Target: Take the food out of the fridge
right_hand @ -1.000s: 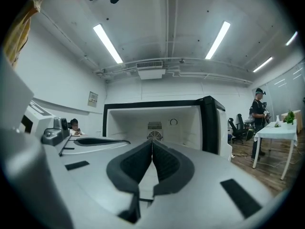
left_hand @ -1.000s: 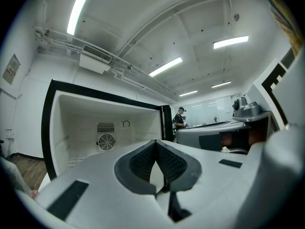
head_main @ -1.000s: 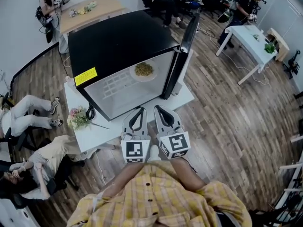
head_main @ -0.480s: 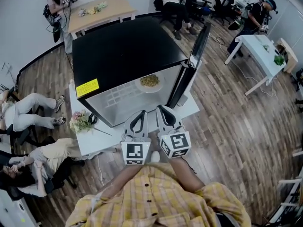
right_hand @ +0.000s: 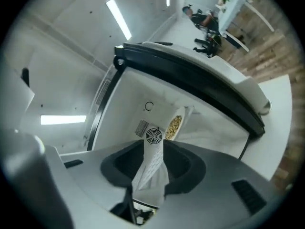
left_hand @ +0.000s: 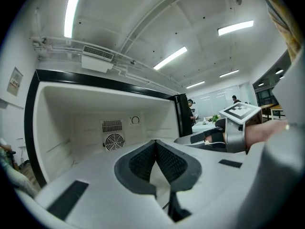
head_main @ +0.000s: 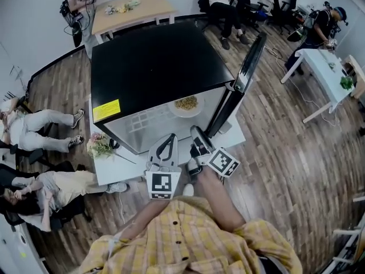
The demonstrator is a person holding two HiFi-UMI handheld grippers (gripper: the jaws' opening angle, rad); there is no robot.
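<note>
A black mini fridge [head_main: 154,61] stands on a low white table, its door [head_main: 246,76] swung open to the right. Inside, on the wire shelf, sits a white plate of yellowish food [head_main: 186,104], which in the right gripper view appears as the plate of food [right_hand: 174,124], tilted. My right gripper [head_main: 197,135] is rolled onto its side just before the opening. Its jaws are opening, with nothing between the right gripper's [right_hand: 153,145] tips. My left gripper [head_main: 169,137] hangs beside it, shut and empty. The left gripper [left_hand: 156,142] faces the bare white interior.
The white table's edge [head_main: 231,131] juts out below the door. A flower bunch [head_main: 98,145] lies at its left corner. People sit on the floor at left [head_main: 34,131]. A wooden table [head_main: 132,7] and a white table [head_main: 322,70] stand farther off.
The right gripper has rolled onto its side and shifted forward toward the fridge opening, and its jaws have parted. The left gripper edged slightly forward.
</note>
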